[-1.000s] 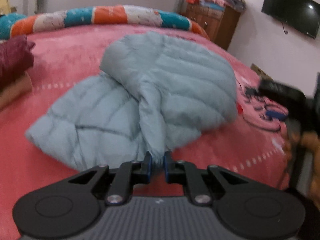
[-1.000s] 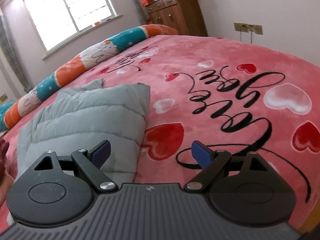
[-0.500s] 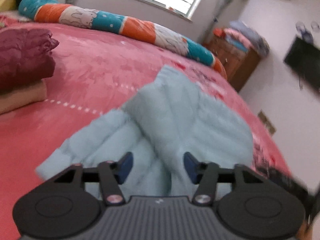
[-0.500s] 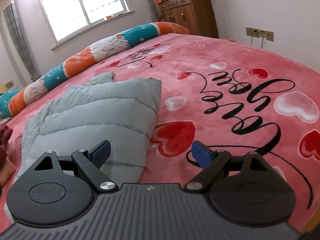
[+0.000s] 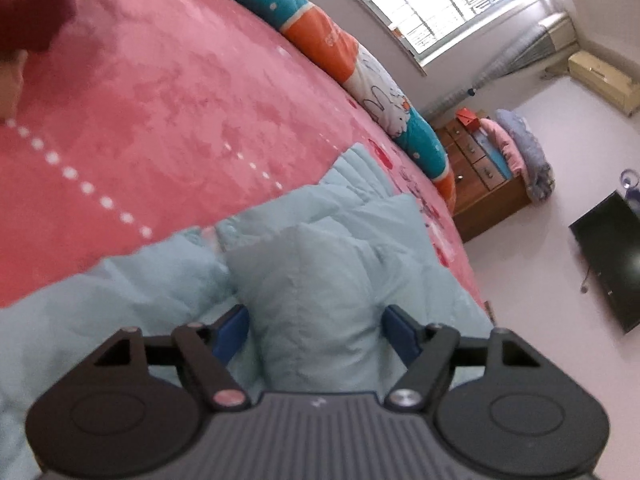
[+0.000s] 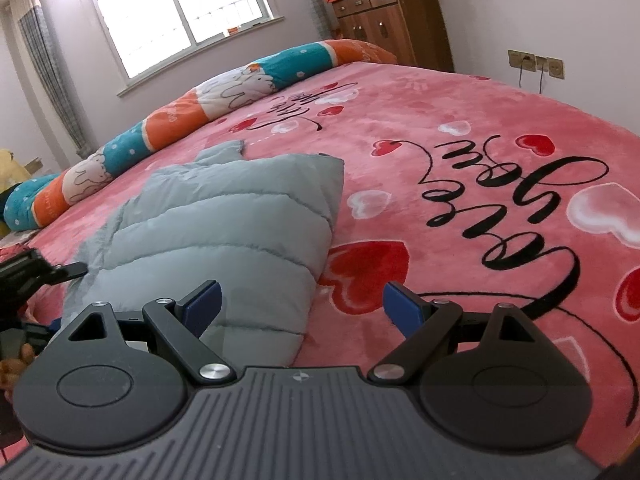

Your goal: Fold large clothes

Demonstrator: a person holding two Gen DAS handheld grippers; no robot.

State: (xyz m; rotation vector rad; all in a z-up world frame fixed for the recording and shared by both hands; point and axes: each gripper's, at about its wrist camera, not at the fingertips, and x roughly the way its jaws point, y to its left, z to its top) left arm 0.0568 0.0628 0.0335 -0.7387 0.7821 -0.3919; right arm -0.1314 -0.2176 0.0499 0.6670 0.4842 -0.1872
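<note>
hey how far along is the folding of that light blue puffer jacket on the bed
Partly done: the puffer jacket lies doubled over on the pink blanket. In hand: nothing; the left tool has just been opening, a sleeve fold between its pads but not pinched, and the right tool is open. Left: likely another fold and tidying.

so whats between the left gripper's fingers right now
In the left wrist view, a puffy fold of the light blue down jacket sits between the left gripper fingers, which have just been opening and no longer pinch it.
</note>
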